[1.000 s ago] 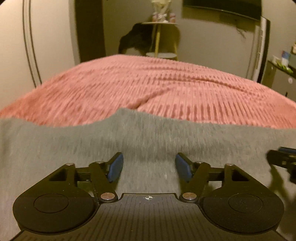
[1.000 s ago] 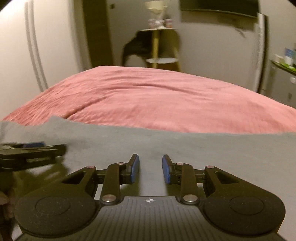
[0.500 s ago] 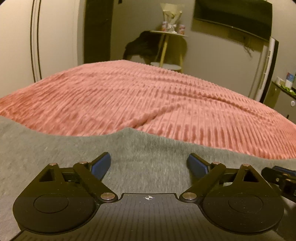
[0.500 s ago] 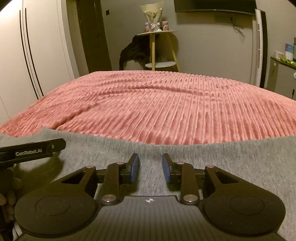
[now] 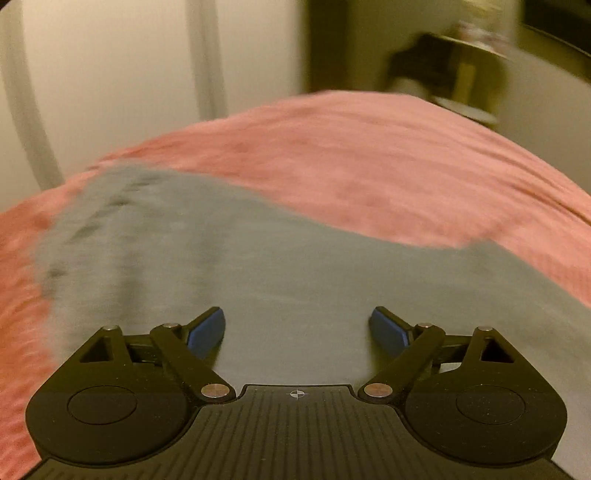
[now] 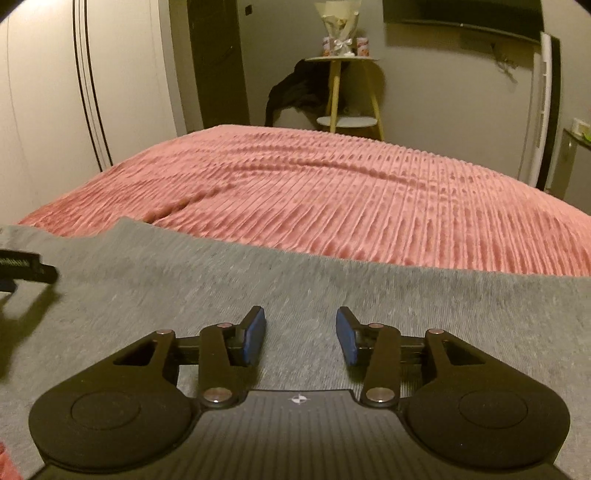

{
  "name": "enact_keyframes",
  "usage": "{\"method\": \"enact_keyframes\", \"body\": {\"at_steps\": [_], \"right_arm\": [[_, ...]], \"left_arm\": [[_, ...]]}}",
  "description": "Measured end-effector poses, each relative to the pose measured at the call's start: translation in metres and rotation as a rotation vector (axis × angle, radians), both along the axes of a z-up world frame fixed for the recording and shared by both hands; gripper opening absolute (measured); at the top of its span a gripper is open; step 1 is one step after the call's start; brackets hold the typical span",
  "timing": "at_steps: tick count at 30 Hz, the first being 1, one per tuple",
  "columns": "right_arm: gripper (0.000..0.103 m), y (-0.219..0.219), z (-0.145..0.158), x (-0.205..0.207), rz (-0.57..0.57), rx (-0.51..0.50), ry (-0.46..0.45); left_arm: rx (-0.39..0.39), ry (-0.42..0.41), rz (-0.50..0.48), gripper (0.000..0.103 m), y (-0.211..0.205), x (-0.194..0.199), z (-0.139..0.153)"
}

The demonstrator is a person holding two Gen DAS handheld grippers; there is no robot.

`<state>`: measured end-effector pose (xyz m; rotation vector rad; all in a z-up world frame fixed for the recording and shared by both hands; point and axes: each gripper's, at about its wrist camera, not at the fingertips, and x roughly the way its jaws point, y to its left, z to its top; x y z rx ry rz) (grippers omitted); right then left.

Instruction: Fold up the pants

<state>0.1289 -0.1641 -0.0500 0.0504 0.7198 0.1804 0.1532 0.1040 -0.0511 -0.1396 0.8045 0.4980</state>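
Grey pants (image 6: pixel 332 288) lie flat across the near part of a pink ribbed bedspread (image 6: pixel 332 192). My right gripper (image 6: pixel 300 314) hovers just over the cloth, its jaws opening and nothing between the blue pads. In the left wrist view, which is blurred, my left gripper (image 5: pixel 297 317) hangs over the pants (image 5: pixel 258 258) with its jaws wide and just starting to close, empty. The pants' left end (image 5: pixel 92 221) shows there against the bedspread (image 5: pixel 406 166). The tip of the left gripper (image 6: pixel 26 266) pokes in at the left edge of the right wrist view.
Beyond the bed stands a small round side table (image 6: pixel 341 59) with a bouquet, dark clothing (image 6: pixel 295 92) draped beside it. Pale wardrobe doors (image 6: pixel 55 110) line the left wall. A dark screen (image 6: pixel 461 14) hangs on the far wall.
The left gripper has swung toward the pants' left end and spread its jaws wider. The right gripper kept its place while its jaws widened.
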Motion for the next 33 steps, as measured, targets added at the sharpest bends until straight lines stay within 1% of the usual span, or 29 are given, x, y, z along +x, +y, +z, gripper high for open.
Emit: {"method": "enact_keyframes", "body": {"at_steps": [2,3,4,5,7,9,11,12,15,17,18,19,20,21,22,23,26,27,29,31,33], "right_arm": [[0.044,0.003,0.006,0.004,0.024,0.011,0.020],[0.044,0.005,0.011,0.009,0.045,0.043,0.026],[0.044,0.009,0.015,0.015,0.072,0.082,0.032],[0.044,0.015,0.019,0.021,0.101,0.109,0.035],[0.044,0.032,0.024,0.038,0.168,0.125,0.037],[0.046,0.053,0.027,0.061,0.265,0.143,0.060],[0.049,0.074,0.026,0.087,0.355,0.159,0.120],[0.050,0.085,0.025,0.099,0.391,0.146,0.143],[0.052,0.103,0.021,0.123,0.434,0.112,0.181],[0.052,0.108,0.017,0.134,0.453,0.124,0.223],[0.051,0.109,0.014,0.136,0.471,0.131,0.248],[0.048,0.110,0.013,0.134,0.490,0.137,0.255],[0.039,0.111,0.013,0.131,0.514,0.134,0.246],[0.031,0.112,0.014,0.125,0.526,0.114,0.216],[0.007,0.112,0.017,0.118,0.529,0.096,0.181],[0.004,0.110,0.020,0.109,0.522,0.091,0.143],[0.003,0.105,0.027,0.079,0.514,0.110,0.043],[0.003,0.104,0.028,0.064,0.510,0.101,0.010],[0.003,0.104,0.026,0.043,0.505,0.110,-0.030],[0.003,0.103,0.020,0.029,0.495,0.116,-0.048],[0.003,0.100,0.015,0.025,0.473,0.135,-0.029]], "left_arm": [[0.045,-0.018,0.065,0.091,0.016,-0.010,0.006],[0.066,-0.031,0.096,0.091,0.024,-0.016,0.009],[0.068,-0.047,0.123,0.091,0.032,-0.022,0.011],[0.043,-0.075,0.149,0.091,0.039,-0.029,0.013],[-0.046,-0.151,0.169,0.091,0.053,-0.040,0.016],[-0.062,-0.167,0.171,0.091,0.055,-0.042,0.016],[-0.064,-0.157,0.168,0.091,0.056,-0.041,0.014],[-0.063,-0.156,0.165,0.091,0.055,-0.040,0.013],[-0.064,-0.165,0.152,0.091,0.053,-0.040,0.011],[-0.061,-0.166,0.142,0.091,0.052,-0.039,0.009],[-0.059,-0.168,0.138,0.091,0.050,-0.039,0.008],[-0.058,-0.169,0.132,0.091,0.050,-0.039,0.007],[-0.058,-0.172,0.125,0.091,0.050,-0.038,0.007],[-0.059,-0.176,0.117,0.091,0.049,-0.038,0.007],[-0.058,-0.183,0.108,0.091,0.048,-0.037,0.007],[-0.056,-0.193,0.098,0.091,0.047,-0.037,0.008],[-0.045,-0.239,0.030,0.091,0.037,-0.039,0.014],[-0.053,-0.260,-0.009,0.091,0.032,-0.039,0.016],[-0.088,-0.288,-0.077,0.091,0.022,-0.039,0.020],[-0.117,-0.300,-0.143,0.091,0.010,-0.037,0.021],[-0.142,-0.285,-0.212,0.091,-0.004,-0.031,0.021]]}}
